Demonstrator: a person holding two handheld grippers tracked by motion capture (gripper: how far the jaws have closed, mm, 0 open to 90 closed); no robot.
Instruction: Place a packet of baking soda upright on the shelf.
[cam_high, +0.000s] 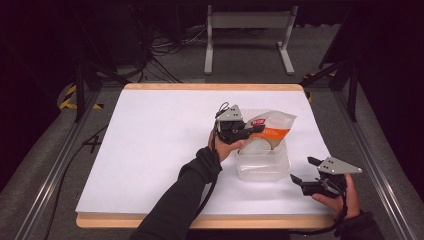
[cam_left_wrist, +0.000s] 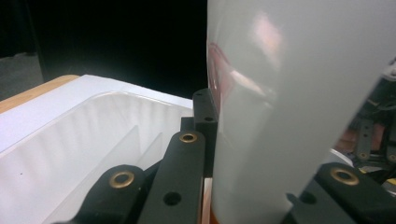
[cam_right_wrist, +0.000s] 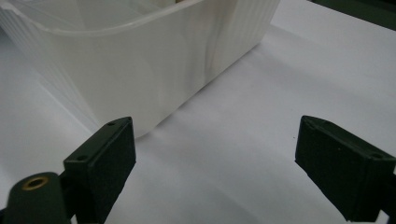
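Counting one pouch (cam_high: 270, 127), one clear tub (cam_high: 263, 162), two grippers.

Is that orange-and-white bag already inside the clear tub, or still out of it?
Partly in. The left gripper is shut on the bag, whose lower end dips into the tub while its top leans out over the far rim.

R gripper (cam_right_wrist: 215, 158) jaws wide apart, nothing btwn them, hovering low over white table cover (cam_right_wrist: 280, 93). Translucent ribbed plastic container (cam_right_wrist: 140, 60) sits ahead & left of jaws, its corner just beyond left jaw, not touching.
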